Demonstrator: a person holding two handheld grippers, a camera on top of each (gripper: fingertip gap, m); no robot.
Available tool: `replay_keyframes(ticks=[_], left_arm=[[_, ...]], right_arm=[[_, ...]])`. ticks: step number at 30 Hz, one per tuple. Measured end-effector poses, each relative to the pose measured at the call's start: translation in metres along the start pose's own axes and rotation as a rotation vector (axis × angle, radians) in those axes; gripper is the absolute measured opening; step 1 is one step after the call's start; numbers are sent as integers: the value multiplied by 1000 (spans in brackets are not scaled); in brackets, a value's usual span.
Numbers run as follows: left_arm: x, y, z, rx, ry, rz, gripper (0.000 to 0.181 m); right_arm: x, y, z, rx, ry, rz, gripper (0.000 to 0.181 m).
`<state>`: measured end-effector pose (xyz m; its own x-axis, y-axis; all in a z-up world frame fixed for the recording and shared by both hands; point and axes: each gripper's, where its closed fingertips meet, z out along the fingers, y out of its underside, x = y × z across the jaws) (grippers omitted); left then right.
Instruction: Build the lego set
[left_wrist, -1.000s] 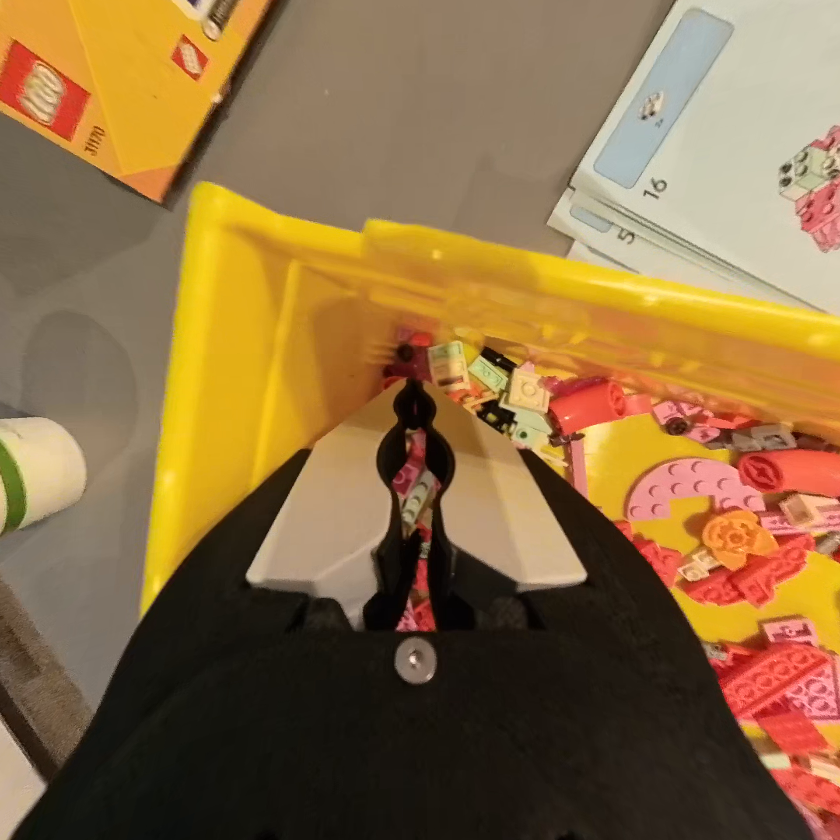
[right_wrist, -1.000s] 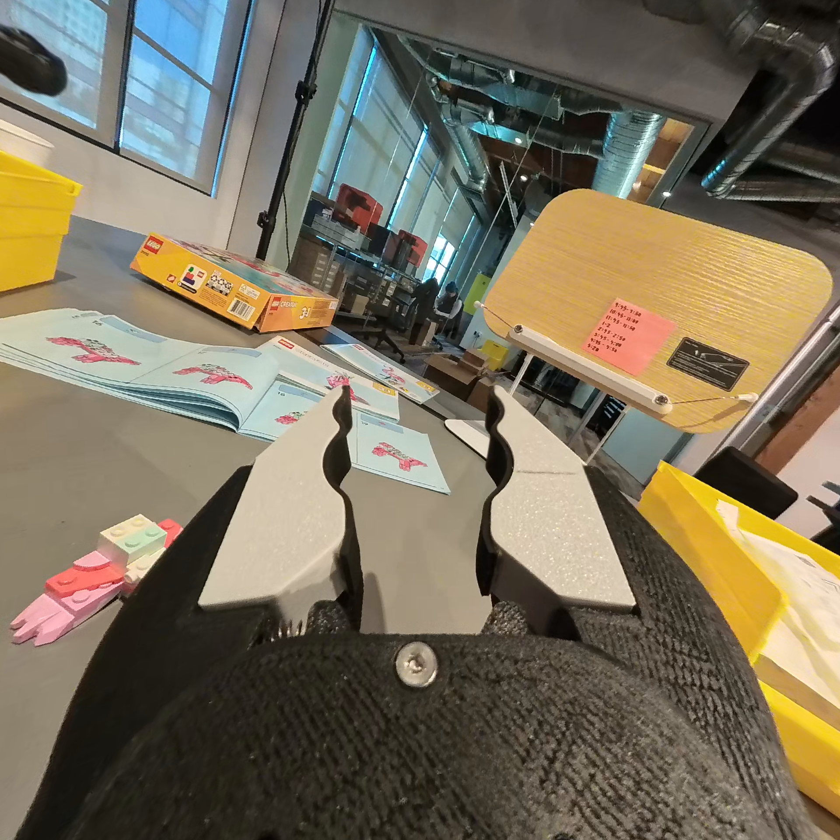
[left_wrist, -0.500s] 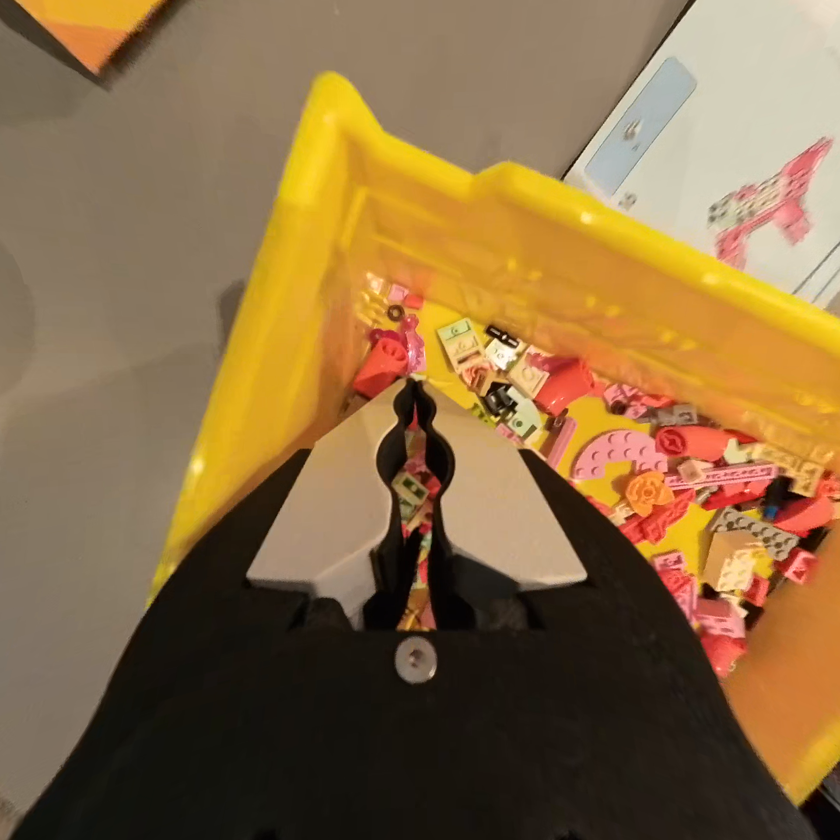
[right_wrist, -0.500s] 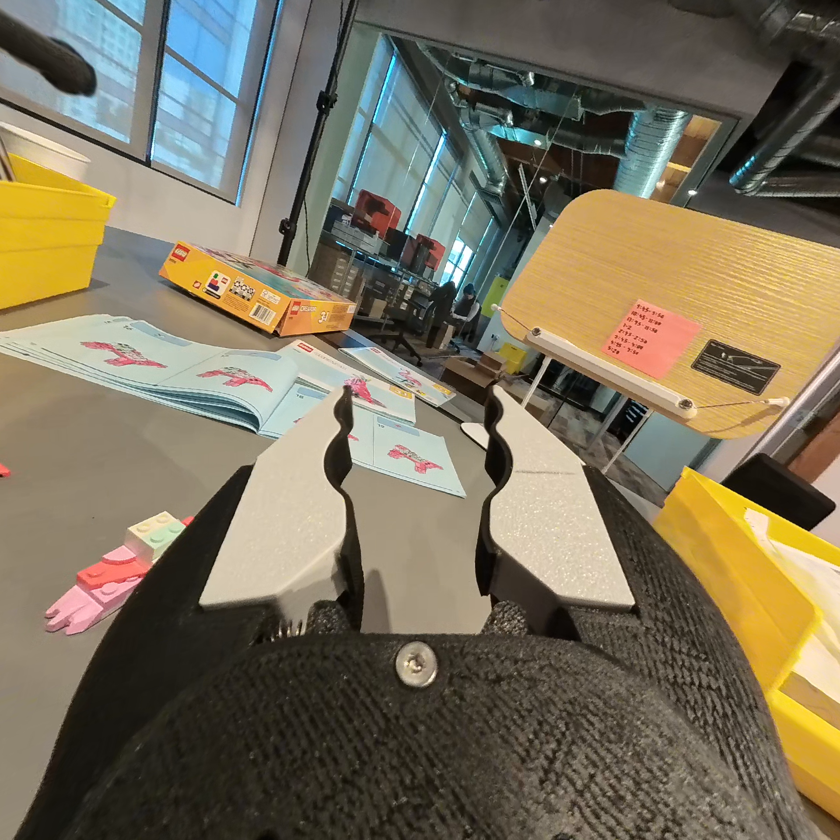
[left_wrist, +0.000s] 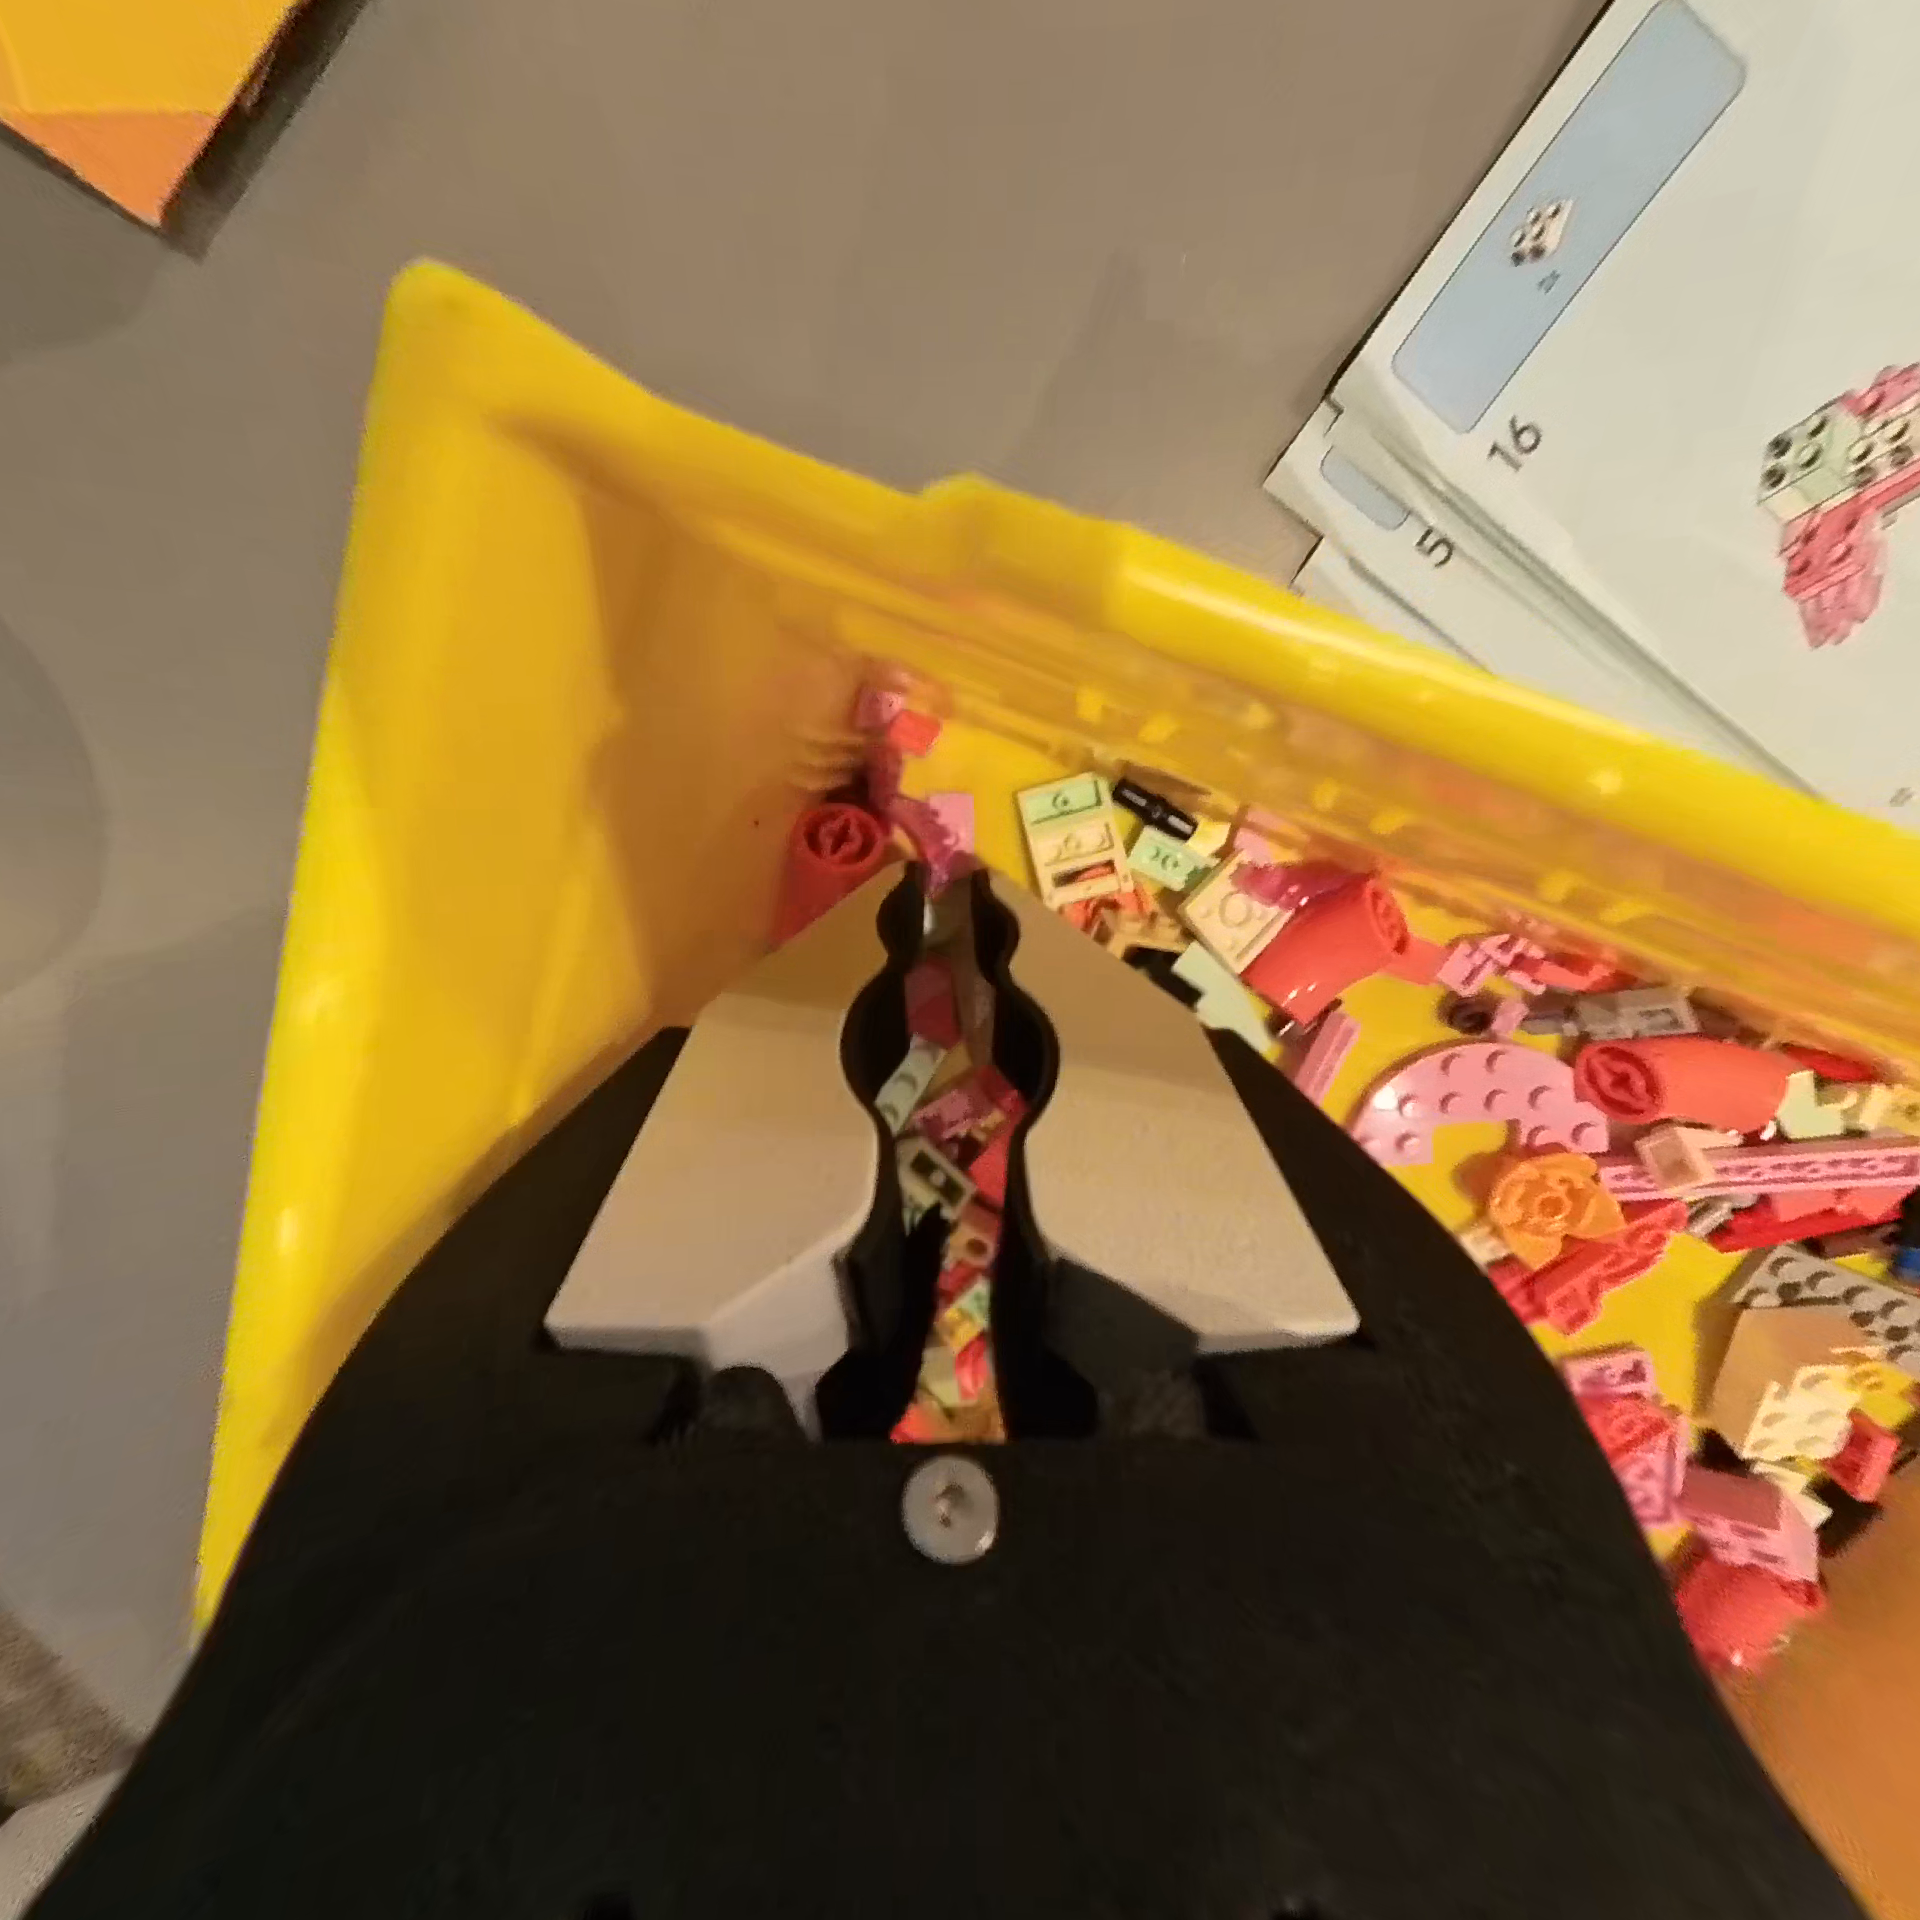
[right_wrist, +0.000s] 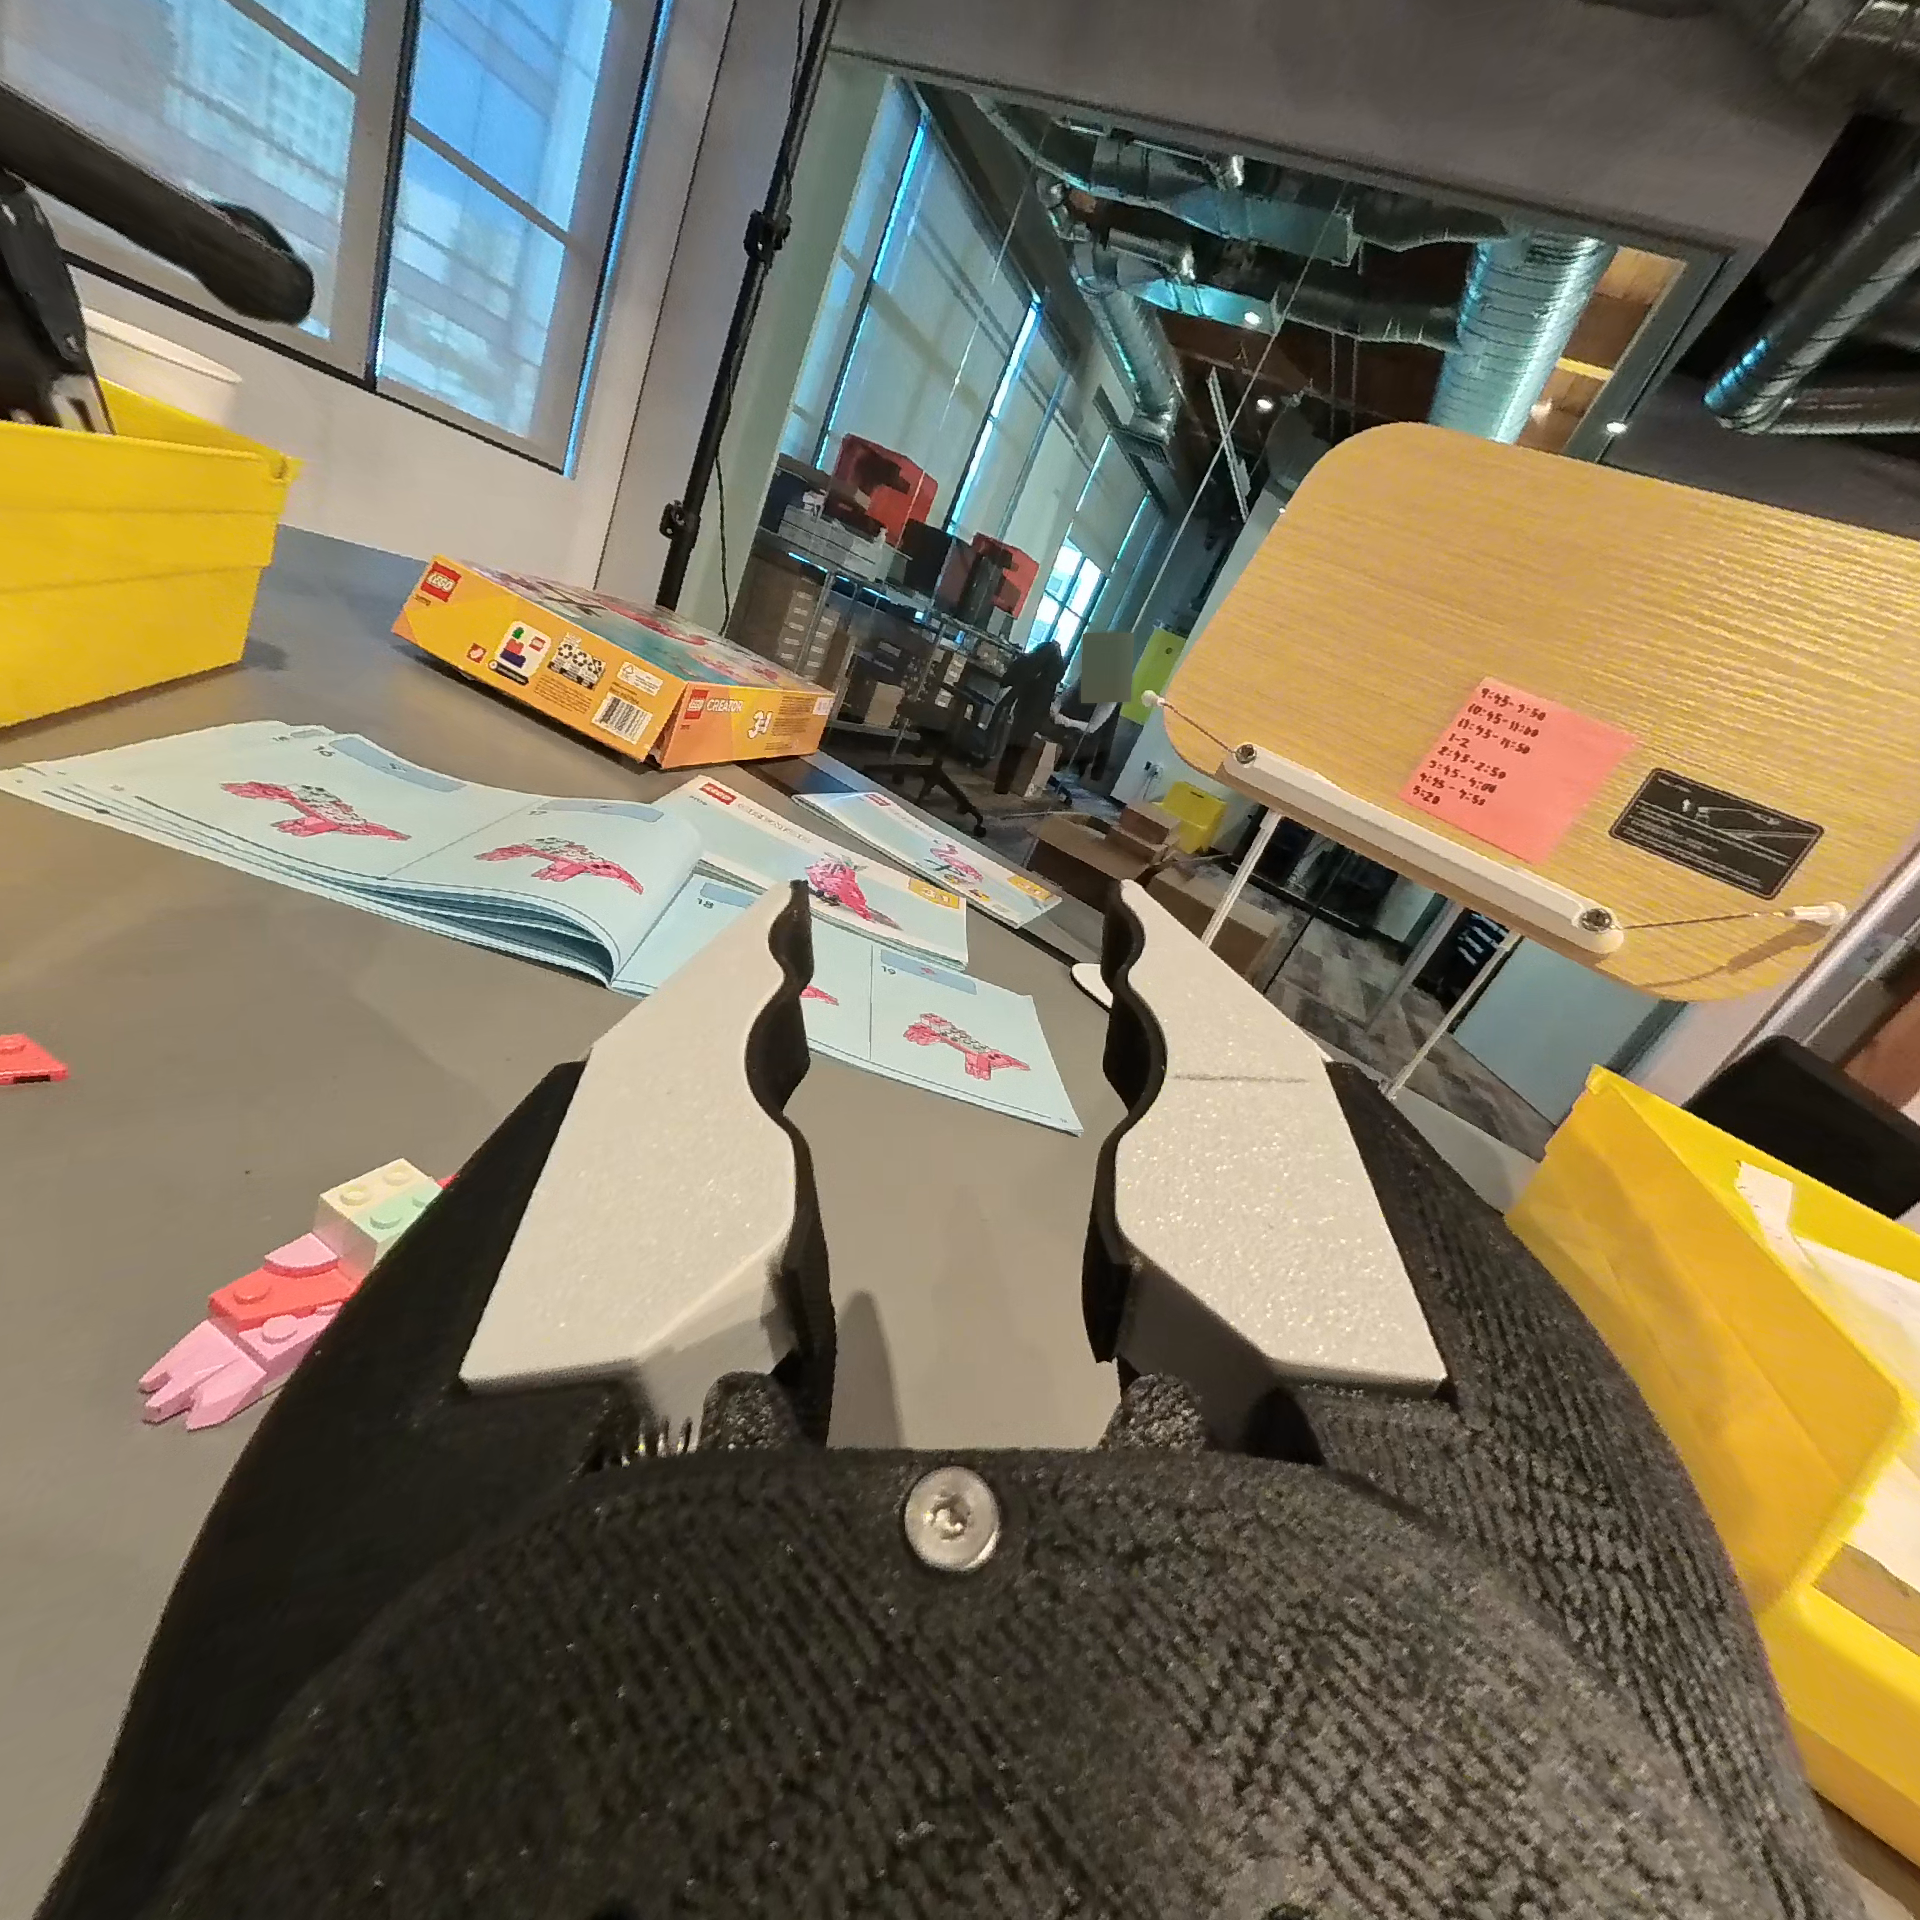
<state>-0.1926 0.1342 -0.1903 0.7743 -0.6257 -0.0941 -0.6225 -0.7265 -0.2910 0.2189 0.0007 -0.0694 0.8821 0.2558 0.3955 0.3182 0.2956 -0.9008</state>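
Observation:
My left gripper (left_wrist: 943, 902) points down into the near-left corner of a yellow bin (left_wrist: 488, 790) full of loose pink, red, mint and tan lego pieces (left_wrist: 1475, 1101). Its jaws are almost shut; a small pale sliver shows in the narrow gap at the tips, and I cannot tell if it is pinched. A red cylinder piece (left_wrist: 831, 847) lies just left of the tips. My right gripper (right_wrist: 951, 914) is open and empty, low over the grey table. A partly built pink, red and mint model (right_wrist: 281, 1299) lies on the table to its left.
Open instruction booklets (right_wrist: 436, 842) lie ahead of the right gripper and beside the bin (left_wrist: 1662, 343). The orange lego box (right_wrist: 613, 675) lies farther back. A loose red plate (right_wrist: 26, 1065) is at the left. Another yellow bin (right_wrist: 1704, 1340) holds papers at the right, below a wooden board stand (right_wrist: 1538, 665). My hands' fingertips stand some 45 centimeters from each other. The loose red plate (right_wrist: 26, 1065) is closer to my right gripper, around 20 centimeters from its tips; the left tips are 30 centimeters off.
The left gripper has moved lower and closer into the bin's corner, and its tips have parted slightly. The right gripper has swung a little, so the model sits nearer its left finger.

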Motion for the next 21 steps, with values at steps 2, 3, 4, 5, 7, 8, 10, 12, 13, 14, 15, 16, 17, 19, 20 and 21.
replay_keyframes(ticks=[2, 3, 4, 5, 7, 8, 10, 12, 13, 14, 15, 16, 17, 19, 20, 21], left_arm=[[1, 11, -3, -65, 19, 5, 9], [4, 19, -5, -103, 57, -12, 8], [8, 24, -7, -125, 96, -33, 9], [11, 29, -10, -143, 130, -50, 9], [9, 34, -14, -150, 140, -75, 11], [6, 34, -17, -131, 130, -80, 11], [0, 27, -25, -61, 115, -92, 11], [2, 16, -30, 22, 138, -61, 12], [4, 11, -31, 55, 145, -18, 14], [6, 7, -30, 79, 143, 36, 16], [7, 3, -29, 95, 136, 95, 17], [9, -1, -28, 110, 131, 154, 18], [13, -5, -27, 132, 136, 221, 19], [21, -11, -26, 165, 164, 345, 21], [19, -12, -24, 158, 150, 376, 21], [17, -11, -23, 138, 144, 404, 22]], right_arm=[[0, 0, -1, 0, 0, 2, 54], [0, 0, -1, -1, -2, 3, 54], [0, 1, -1, -2, -4, 6, 54], [0, 1, 0, -2, -7, 8, 54], [-2, 1, 0, -2, -16, 12, 54], [-2, 1, 0, -3, -20, 13, 54], [-3, 1, 0, -1, -25, 12, 53], [-4, 1, 1, 0, -28, 12, 53], [-5, 1, 1, 0, -30, 13, 53], [-5, 1, 1, -1, -31, 12, 53], [-5, 1, 1, -3, -33, 12, 53], [-6, 1, 1, -5, -35, 12, 53], [-6, 2, 1, -5, -36, 12, 53], [-6, 2, 1, -6, -36, 11, 53], [-6, 2, 1, -6, -35, 11, 53], [-6, 2, 1, -7, -35, 12, 53]])
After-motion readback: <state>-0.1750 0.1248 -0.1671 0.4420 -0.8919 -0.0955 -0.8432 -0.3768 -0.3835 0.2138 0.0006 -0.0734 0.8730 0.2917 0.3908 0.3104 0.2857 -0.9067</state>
